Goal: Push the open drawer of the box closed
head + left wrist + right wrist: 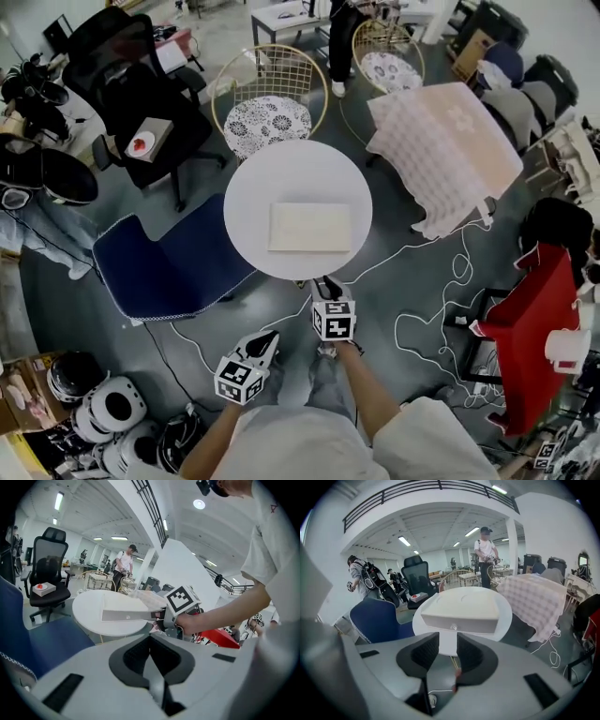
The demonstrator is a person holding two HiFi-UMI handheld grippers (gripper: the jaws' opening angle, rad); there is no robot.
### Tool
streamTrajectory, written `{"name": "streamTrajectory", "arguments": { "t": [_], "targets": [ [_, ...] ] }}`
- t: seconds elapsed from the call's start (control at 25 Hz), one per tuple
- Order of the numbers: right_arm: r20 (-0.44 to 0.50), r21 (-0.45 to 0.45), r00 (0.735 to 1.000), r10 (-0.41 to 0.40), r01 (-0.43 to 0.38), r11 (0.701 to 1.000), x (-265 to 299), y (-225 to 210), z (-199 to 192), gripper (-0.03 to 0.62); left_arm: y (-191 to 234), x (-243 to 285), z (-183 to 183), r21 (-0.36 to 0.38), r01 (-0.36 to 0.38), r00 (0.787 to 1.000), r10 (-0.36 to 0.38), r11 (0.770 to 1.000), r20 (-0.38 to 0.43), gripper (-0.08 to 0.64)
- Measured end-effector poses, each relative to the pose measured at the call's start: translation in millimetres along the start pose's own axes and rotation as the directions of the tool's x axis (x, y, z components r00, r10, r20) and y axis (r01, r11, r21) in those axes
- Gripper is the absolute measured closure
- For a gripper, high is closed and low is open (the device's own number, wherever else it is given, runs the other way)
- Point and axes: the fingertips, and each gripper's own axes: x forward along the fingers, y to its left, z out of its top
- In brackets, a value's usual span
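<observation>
A flat white box (309, 228) lies in the middle of the round white table (253, 187). In the right gripper view its front (461, 619) faces me with a small knob (453, 627); the drawer front looks flush and nothing sticks out. My right gripper (322, 281) hovers just off the table's near edge, pointing at the box, jaws open and empty (448, 641). My left gripper (270, 337) hangs lower and to the left, away from the table, jaws apart with nothing between them (151, 645). From there the right gripper (159, 616) shows beside the box (129, 615).
A blue chair (169, 262) stands against the table's left side. Two gold wire chairs (270, 112) are behind it, and a pink checked cloth (450, 150) is draped at the right. White cables (431, 319) trail over the floor near a red cloth (539, 319).
</observation>
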Motion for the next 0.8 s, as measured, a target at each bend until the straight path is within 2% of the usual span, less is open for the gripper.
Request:
{"name": "streamTrajectory", "arguments": {
  "t": [0.28, 0.6, 0.8],
  "targets": [
    [0.076, -0.030, 0.997, -0.002, 0.004, 1.000, -40, -2, 30, 0.466, -9, 9, 41, 0.053, 0.010, 0.998, -0.014, 0.999, 0.068, 0.548],
    [0.201, -0.136, 0.980, 0.009, 0.019, 0.991, -90, 12, 62, 0.466, -13, 16, 71, 0.099, 0.024, 0.992, -0.036, 0.995, 0.119, 0.548],
    [0.247, -0.132, 0.969, 0.000, 0.033, 0.991, -109, 12, 72, 0.466, -18, 18, 90, 0.139, 0.039, 0.986, -0.061, 0.990, 0.157, 0.548]
  ]
}}
